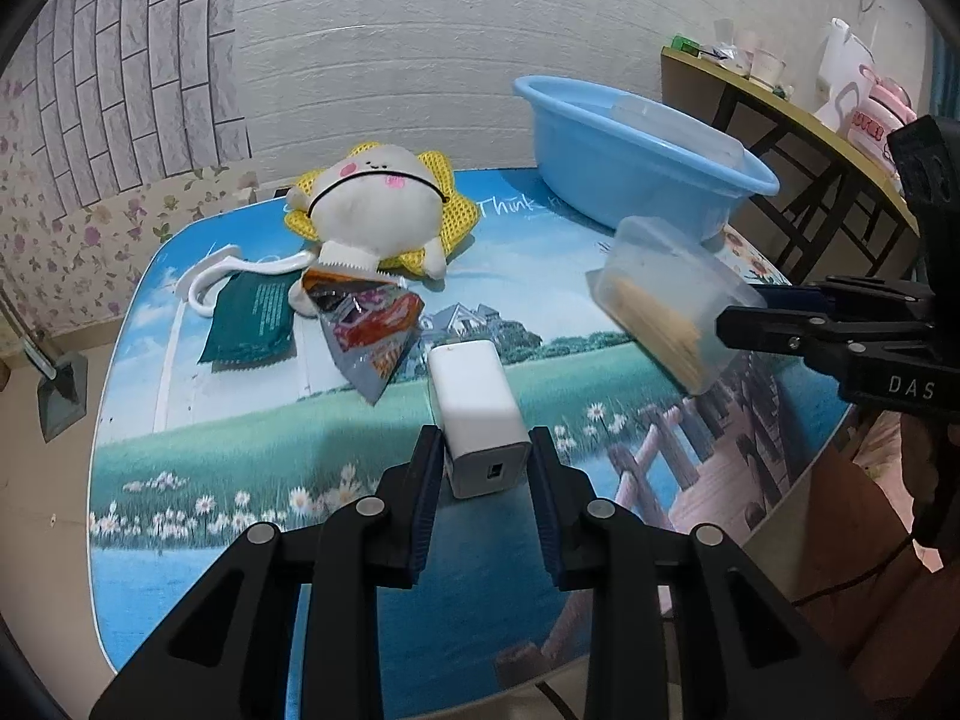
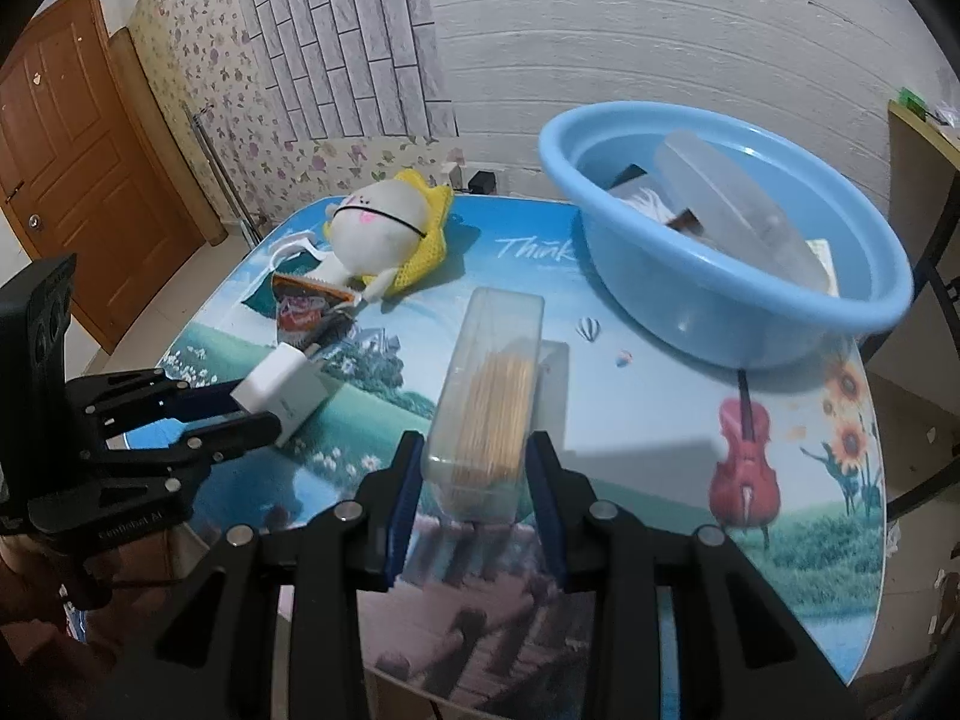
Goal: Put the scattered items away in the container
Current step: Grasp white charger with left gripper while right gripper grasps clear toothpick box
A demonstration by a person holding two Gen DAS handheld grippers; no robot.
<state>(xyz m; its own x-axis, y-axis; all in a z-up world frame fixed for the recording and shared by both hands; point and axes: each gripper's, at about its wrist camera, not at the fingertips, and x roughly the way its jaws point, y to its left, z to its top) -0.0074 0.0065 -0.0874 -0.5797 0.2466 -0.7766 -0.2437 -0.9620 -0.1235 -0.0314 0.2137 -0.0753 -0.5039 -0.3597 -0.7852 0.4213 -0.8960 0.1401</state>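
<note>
Blue basin partly filled; fingers clamped on white charger and toothpick box; plush, packets left on counter.

Light blue basin, plain white charger, clear box full of tan toothpicks. White plush with pink cheeks on yellow mesh. Dark green packet, grey-red-orange snack bag. Bench printed with meadow, daisies, sky.
</note>
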